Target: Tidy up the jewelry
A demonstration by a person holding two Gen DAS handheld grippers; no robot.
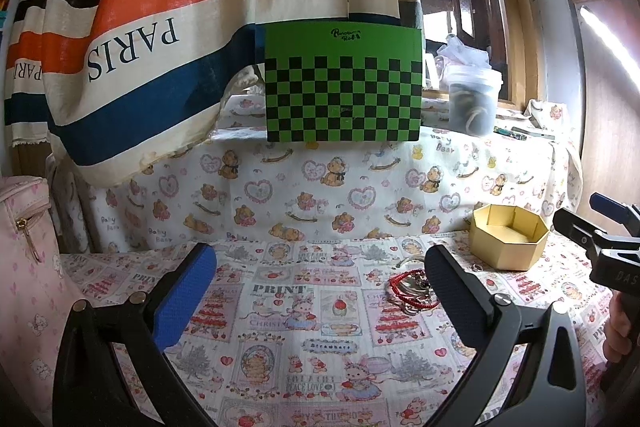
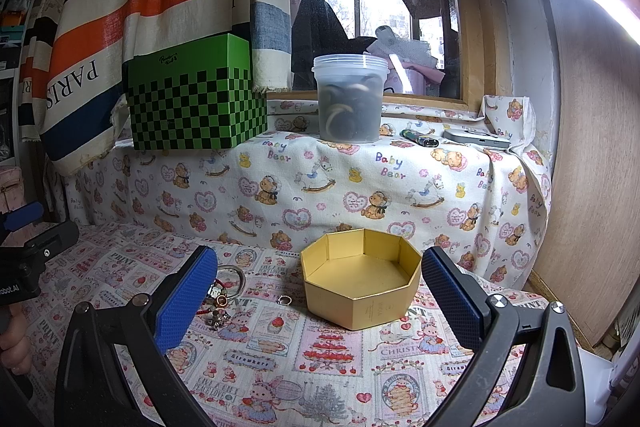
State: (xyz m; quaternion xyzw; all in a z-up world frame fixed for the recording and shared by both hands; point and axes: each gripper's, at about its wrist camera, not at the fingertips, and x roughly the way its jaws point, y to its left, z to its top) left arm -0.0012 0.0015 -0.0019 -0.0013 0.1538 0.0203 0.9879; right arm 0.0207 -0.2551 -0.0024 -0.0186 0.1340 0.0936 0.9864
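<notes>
Right wrist view: both the right hand-held gripper (image 2: 319,267) and left hand-held gripper (image 1: 320,263) gape empty; jewelry pile (image 2: 220,297) lies left of the gold box (image 2: 360,307).

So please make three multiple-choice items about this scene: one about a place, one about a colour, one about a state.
1. Where does the jewelry pile lie?
A. inside the gold box
B. on the cloth, left of the gold box
C. on the windowsill

2. What colour is the checkered box?
A. green and black
B. red and white
C. blue and yellow

3. What is the state of the gold box?
A. closed with a lid
B. open and full
C. open and empty

Answers: 1 B, the pile rests on the printed cloth; 2 A, its squares show it; 3 C, its bare floor is visible.
</notes>
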